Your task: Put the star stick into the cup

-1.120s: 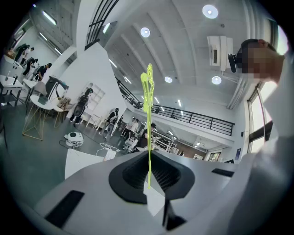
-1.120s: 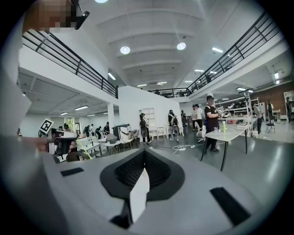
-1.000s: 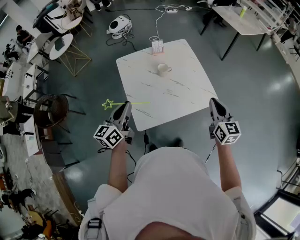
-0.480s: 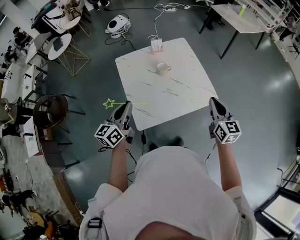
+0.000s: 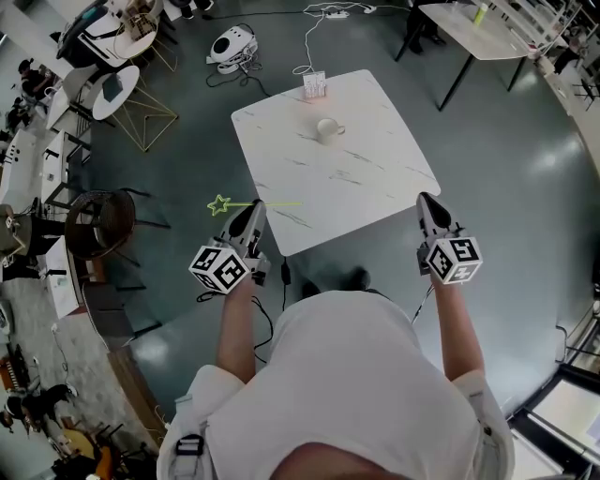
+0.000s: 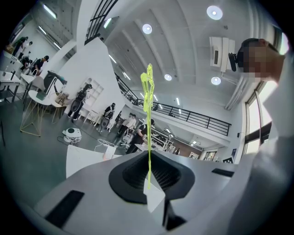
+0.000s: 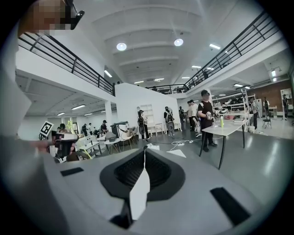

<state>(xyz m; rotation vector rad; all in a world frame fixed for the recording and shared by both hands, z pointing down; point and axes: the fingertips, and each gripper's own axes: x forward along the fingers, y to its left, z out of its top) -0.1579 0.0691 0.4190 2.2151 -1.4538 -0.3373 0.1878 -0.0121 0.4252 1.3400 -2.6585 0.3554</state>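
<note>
A thin yellow-green star stick (image 5: 253,204) lies level in the air just left of the white marble table (image 5: 375,187), its star end (image 5: 219,204) out over the floor. My left gripper (image 5: 255,214) is shut on the stick's shaft; in the left gripper view the star stick (image 6: 148,114) rises straight up from the closed jaws. The white cup (image 5: 327,129) stands near the table's far edge, well beyond both grippers. My right gripper (image 5: 427,204) hovers at the table's near right corner, shut and empty, as the right gripper (image 7: 143,151) view shows.
A small card stand (image 5: 315,87) sits at the table's far edge behind the cup. A black round chair (image 5: 103,223) and white round tables (image 5: 117,89) stand at left. Cables and a white device (image 5: 232,44) lie on the floor beyond. Another table (image 5: 469,23) is far right.
The grippers keep their places and the stick stays held. The view has shifted slightly, so the table and cup sit a little higher in the head view.
</note>
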